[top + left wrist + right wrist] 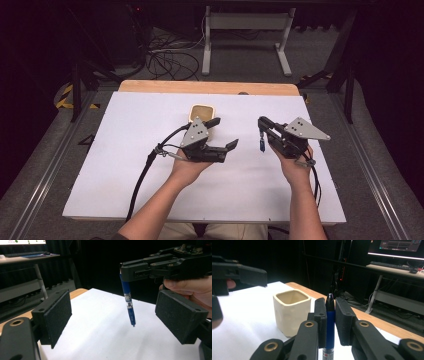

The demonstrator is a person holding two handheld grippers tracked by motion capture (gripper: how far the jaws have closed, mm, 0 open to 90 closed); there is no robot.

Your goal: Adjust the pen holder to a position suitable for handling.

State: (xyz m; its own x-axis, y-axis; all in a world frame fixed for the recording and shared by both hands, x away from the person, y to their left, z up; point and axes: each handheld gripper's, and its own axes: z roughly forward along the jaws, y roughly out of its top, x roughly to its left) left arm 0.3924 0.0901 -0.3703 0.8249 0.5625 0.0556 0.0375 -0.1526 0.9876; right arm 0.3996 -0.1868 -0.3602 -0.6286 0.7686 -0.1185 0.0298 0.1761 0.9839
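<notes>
While jaws clamp one pen (261, 145), one cup (202, 114)

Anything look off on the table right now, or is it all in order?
Nothing stands out. The right tongs hold the blue pen hanging tip down above the white table; the cream cup stands upright, and nothing is spilled.

A wooden table (150, 86) is carrying a white sheet (125, 165) that is covering nearly all of it. 1 cream square cup (202, 113) is standing on the sheet toward 12 o'clock, slightly left of centre.
</notes>
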